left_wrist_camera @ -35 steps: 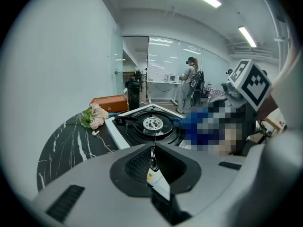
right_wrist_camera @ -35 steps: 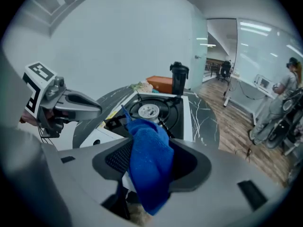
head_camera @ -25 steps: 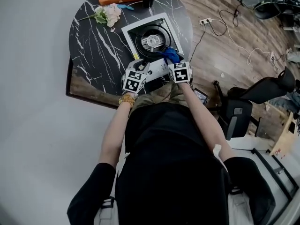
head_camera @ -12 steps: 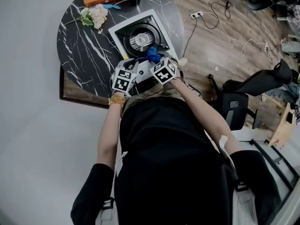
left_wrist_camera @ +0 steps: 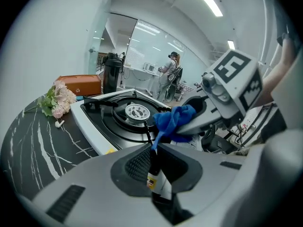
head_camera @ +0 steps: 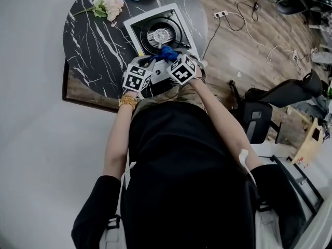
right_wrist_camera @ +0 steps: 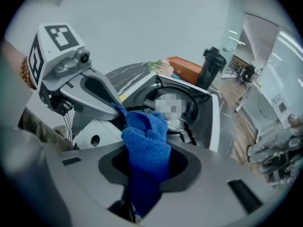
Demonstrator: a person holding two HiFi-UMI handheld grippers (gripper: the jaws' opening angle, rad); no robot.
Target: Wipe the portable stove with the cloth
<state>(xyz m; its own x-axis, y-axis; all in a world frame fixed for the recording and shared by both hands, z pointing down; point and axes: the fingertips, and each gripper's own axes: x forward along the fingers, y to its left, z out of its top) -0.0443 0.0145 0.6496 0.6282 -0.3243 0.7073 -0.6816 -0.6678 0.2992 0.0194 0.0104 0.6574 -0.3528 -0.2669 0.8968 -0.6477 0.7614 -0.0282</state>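
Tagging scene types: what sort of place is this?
Probably an office or lab, not a home kitchen: glass partitions, ceiling strip lights, an office chair; the portable stove sits on a marble-look table.

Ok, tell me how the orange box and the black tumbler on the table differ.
The orange box is low, wide and lies flat; the black tumbler is tall, narrow and stands upright. The box has flat faces; the tumbler is round, with a lid. Both sit beyond the portable stove, next to each other.
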